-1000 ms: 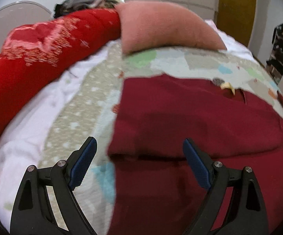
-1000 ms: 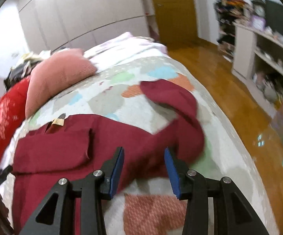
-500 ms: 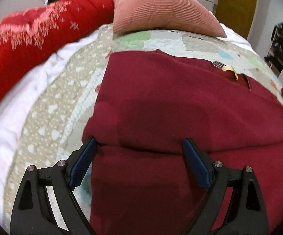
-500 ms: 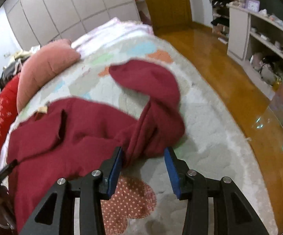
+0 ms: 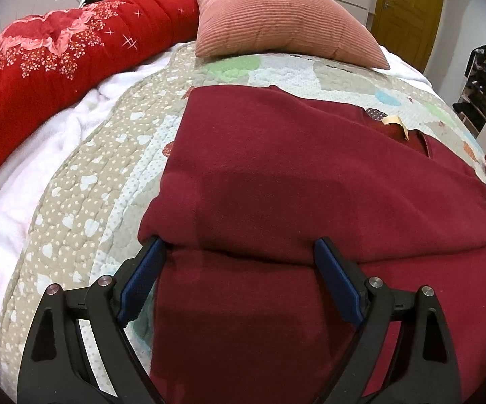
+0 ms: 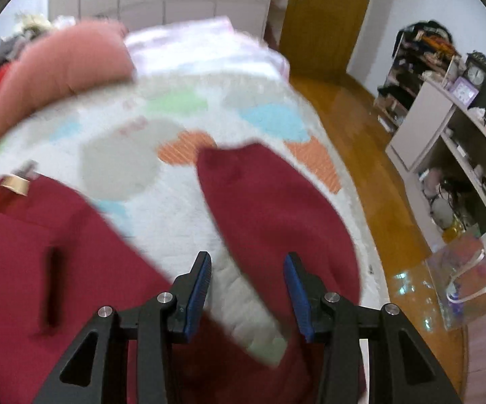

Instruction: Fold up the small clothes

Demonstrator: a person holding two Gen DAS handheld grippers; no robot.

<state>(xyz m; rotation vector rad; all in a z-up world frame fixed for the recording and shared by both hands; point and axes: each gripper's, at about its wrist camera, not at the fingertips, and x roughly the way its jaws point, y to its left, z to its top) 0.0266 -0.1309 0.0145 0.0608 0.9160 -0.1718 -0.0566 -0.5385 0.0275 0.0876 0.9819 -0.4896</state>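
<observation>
A dark red sweater (image 5: 310, 175) lies spread on the patchwork quilt (image 5: 84, 202), its left sleeve folded over the body. A tan neck label (image 5: 396, 123) shows at its collar. My left gripper (image 5: 239, 269) is wide open, low over the folded sleeve's edge, its left fingertip (image 5: 150, 256) against the fold. In the right wrist view the sweater's body (image 6: 41, 269) is at left and its other sleeve (image 6: 269, 215) runs forward on the quilt. My right gripper (image 6: 248, 272) is open, with the sleeve beside its right finger. The view is blurred.
A pink ribbed cushion (image 5: 276, 20) and a red flowered blanket (image 5: 58, 57) lie at the head of the bed. The bed's right edge drops to a wooden floor (image 6: 377, 168). White shelves (image 6: 461, 141) and a clear bag (image 6: 458, 279) stand at right.
My left gripper has moved forward and down to the folded sleeve's edge. My right gripper has swung toward the right sleeve, which now lies straighter on the quilt; its jaws opened a little wider.
</observation>
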